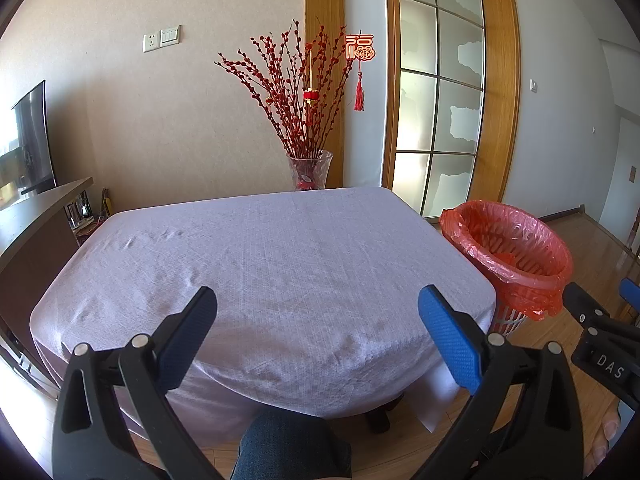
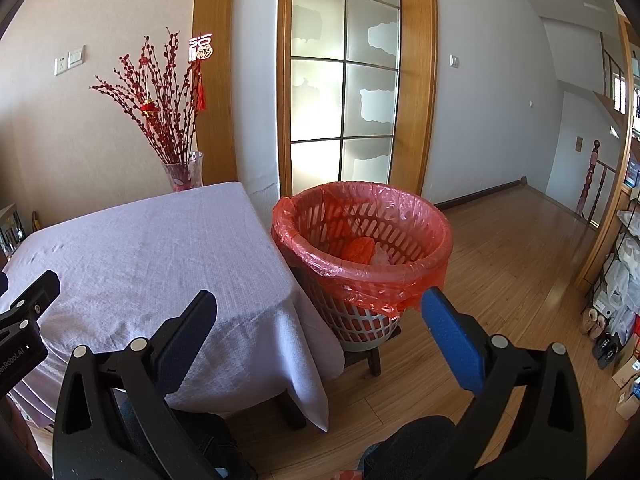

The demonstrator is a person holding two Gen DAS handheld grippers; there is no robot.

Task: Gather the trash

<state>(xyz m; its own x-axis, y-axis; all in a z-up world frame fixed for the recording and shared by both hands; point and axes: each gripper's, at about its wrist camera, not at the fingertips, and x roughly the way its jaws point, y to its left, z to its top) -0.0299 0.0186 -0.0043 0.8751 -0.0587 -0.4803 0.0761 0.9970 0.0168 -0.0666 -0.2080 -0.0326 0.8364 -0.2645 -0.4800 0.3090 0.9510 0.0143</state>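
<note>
Trash (image 2: 366,251) half hidden inside red-lined basket (image 2: 400,268).

Bright daylight glows through the frosted door (image 2: 344,92); sharp frames, fisheye-bent, dark-cornered edges.

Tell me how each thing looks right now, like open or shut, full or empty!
Left hand-held gripper: open, holding nothing.
Right hand-held gripper: open, holding nothing.
White plastic basket lined with a red bag: upright, uncovered, a few scraps at the bottom.
Table under a lilac cloth: covered, no trash visible on top.
Clear glass vase of red branches: upright.
</note>
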